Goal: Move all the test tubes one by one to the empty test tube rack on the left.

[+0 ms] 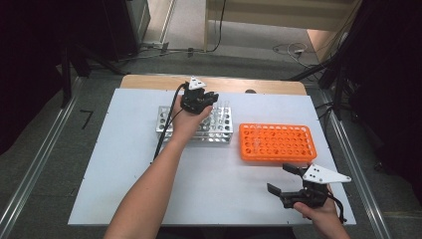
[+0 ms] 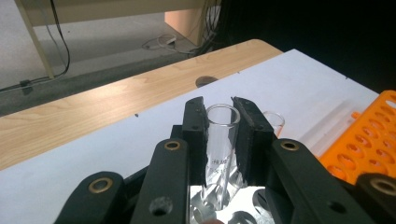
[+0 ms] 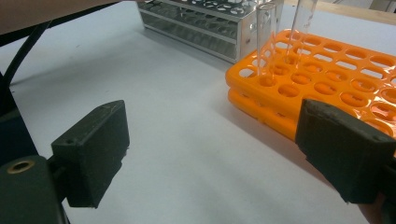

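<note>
A clear glass test tube (image 2: 218,137) stands upright in the silver metal rack (image 2: 245,205), and my left gripper (image 2: 219,105) is shut on its upper part, one black pad on each side. From above, that gripper (image 1: 211,98) hovers over the metal rack (image 1: 219,130) at mid-table. Another empty tube (image 2: 275,120) stands just behind the gripped one. My right gripper (image 1: 282,178) rests open near the front right of the table with nothing between its fingers (image 3: 93,151). Two clear tubes (image 3: 266,42) stand in the orange rack (image 3: 336,70).
The orange rack (image 1: 276,142) lies right of the metal rack on the white table cover (image 1: 124,164). A wooden table edge (image 1: 149,81) runs along the back. A black cable (image 1: 166,124) trails from the left gripper across the metal rack's left end.
</note>
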Tool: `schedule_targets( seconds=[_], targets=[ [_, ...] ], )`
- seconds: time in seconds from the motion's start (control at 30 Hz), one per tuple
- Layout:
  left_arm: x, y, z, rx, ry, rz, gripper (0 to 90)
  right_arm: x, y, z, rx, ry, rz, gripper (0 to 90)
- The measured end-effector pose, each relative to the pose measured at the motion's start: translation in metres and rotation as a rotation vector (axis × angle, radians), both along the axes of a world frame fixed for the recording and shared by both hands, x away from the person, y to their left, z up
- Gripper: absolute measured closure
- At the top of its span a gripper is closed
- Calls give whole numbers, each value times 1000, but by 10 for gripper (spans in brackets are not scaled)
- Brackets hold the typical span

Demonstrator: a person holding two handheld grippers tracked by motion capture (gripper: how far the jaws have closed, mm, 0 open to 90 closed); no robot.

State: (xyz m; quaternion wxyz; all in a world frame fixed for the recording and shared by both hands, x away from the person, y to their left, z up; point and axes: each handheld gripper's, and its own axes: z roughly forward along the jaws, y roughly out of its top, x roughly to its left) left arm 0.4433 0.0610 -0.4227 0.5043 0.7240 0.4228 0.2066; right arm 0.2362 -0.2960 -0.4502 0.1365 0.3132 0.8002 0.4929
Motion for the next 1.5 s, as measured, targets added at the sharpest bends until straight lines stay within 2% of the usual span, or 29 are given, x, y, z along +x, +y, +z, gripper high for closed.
schedule_targets(
  seconds=[0.13, 0.23, 0.43, 0.63, 0.77, 0.83, 1.0, 1.17, 1.4, 1.5],
  targets=[
    [0, 0, 0, 3, 22, 0, 754, 0, 0, 0, 2, 1, -1, 84],
    [1, 1, -2, 8, 60, -2, 750, 0, 1, 0, 1, -1, 2, 84],
    [1, 1, -3, 5, 91, -4, 741, 0, 1, 0, -2, -1, 4, 84],
    [1, 4, -2, -4, 98, 2, 698, 0, 2, 0, -6, 2, 1, 84],
    [-2, 3, 1, -5, 89, -10, 609, 1, 2, 0, -6, 1, 0, 84],
    [-4, 4, 2, -32, 76, -25, 518, 1, 2, 0, -6, 2, 0, 84],
    [-10, 8, 3, -89, 74, -32, 303, 1, 2, 0, -4, 3, -1, 85],
    [-20, 11, 5, -91, 57, -34, 143, 1, 2, -1, -4, 4, -2, 86],
    [-38, 19, 7, -109, 56, -76, 6, 3, 4, -1, -4, 6, -3, 89],
    [-47, 22, 9, -122, 46, -90, 0, 4, 5, -1, -5, 7, -6, 89]
  ],
)
